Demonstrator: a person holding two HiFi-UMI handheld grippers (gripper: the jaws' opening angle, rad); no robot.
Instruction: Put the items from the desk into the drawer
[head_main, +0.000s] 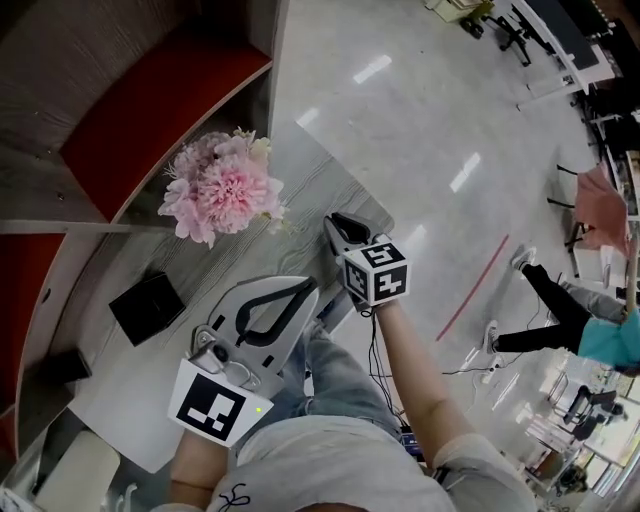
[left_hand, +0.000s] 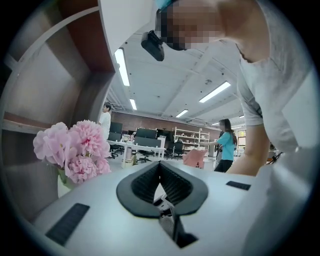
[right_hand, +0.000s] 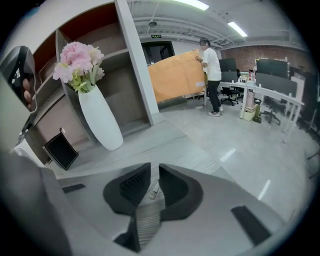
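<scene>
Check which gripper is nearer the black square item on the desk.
Left. The left gripper is right of the black square item; the right gripper is farther right still.

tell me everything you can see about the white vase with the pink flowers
The tall white vase is smooth and glossy, perhaps ceramic: narrow at the neck, swelling below it, then tapering to its base. It stands upright on the grey wood-grain desk, close to the wooden shelf unit. Pink ruffled flowers on green stems fill its mouth. A flat black square item sits beside it, apart from it; nothing else touches the vase.
</scene>
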